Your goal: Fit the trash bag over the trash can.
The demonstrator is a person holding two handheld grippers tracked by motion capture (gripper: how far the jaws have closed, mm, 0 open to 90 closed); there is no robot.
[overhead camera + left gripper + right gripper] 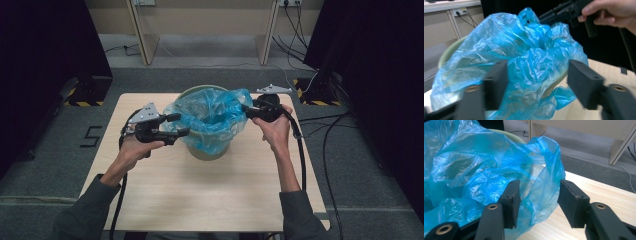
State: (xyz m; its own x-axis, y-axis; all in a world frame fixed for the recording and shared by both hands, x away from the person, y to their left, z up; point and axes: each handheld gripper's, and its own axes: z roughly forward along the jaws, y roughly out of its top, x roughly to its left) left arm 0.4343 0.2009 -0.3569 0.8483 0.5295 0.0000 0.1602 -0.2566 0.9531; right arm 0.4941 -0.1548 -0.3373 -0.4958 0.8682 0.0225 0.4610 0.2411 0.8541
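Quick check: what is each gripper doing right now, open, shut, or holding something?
Left gripper: open, blue bag between its jaws, not pinched.
Right gripper: open, a fold of the bag between its jaws, not clamped.

I saw that the plastic bag was a bright, half-transparent blue, with paler shiny creases and darker blue in its folds. The bin under it was a pale grey-green. The table had a light wood pattern with fine grain lines. Both my left gripper and my right gripper were matte black, and each one had a grey plate on top. My sleeves were dark grey. The floor was grey carpet, with a black figure marked on it. I noticed yellow-and-black stripes on the dark stands beside the table.
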